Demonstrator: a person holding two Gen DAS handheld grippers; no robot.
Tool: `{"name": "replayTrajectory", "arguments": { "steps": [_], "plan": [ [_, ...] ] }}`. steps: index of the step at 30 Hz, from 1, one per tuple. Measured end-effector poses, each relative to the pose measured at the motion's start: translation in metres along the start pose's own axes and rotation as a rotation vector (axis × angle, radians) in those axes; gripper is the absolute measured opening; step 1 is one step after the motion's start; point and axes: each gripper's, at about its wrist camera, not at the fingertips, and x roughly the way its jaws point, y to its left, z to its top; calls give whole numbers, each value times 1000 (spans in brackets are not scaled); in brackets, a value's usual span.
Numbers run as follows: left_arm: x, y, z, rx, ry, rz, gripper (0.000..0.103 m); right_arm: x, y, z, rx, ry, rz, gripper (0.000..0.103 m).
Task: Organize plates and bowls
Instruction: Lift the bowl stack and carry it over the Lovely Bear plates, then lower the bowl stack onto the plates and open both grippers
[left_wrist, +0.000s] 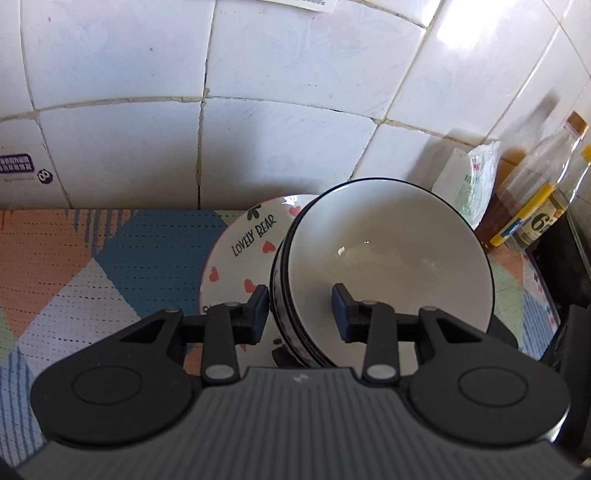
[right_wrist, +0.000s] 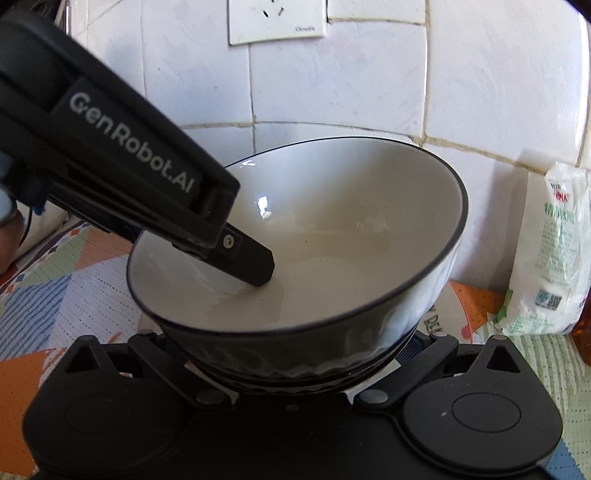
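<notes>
The desk is covered by a perforated mat (left_wrist: 110, 266) patterned in orange, blue, white and green, reaching back to the tiled wall. A plate (left_wrist: 240, 254) printed with hearts and "LOVELY BEAR" lies on the mat. Right of it, against the wall, stand a white plastic bag (left_wrist: 469, 184) and two bottles (left_wrist: 535, 192).

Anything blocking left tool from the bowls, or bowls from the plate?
Nothing visible. Left tool straddles the bowls' rim, one finger inside, one outside. Plate under them looks bare where seen; the rest is hidden by the bowls.
</notes>
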Motion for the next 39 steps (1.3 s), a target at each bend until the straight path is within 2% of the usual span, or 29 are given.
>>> {"name": "replayTrajectory", "arguments": {
  "steps": [9,13,16,18,26,35,39],
  "plan": [
    [5,-2,3,-9,17,11,36,3,-6,-2,82,10,9,102],
    [5,7,2,-97,21,-12,38,5,1,4,78,20,-28,102],
    [-3,5,-3,-104,1,17,43,3,11,6,69,36,-59,102],
    [-13,2,-2,-99,-2,21,43,-4,10,7,68,30,-49,102],
    [-57,-12,1,-85,-36,68,45,-57,-1,7,100,12,-26,102],
    [-107,-36,-19,-21,-29,101,52,-114,-5,5,134,-17,-42,102],
    [-130,-46,-31,-3,-29,92,54,-140,-3,6,134,-28,-60,102]
  ]
}}
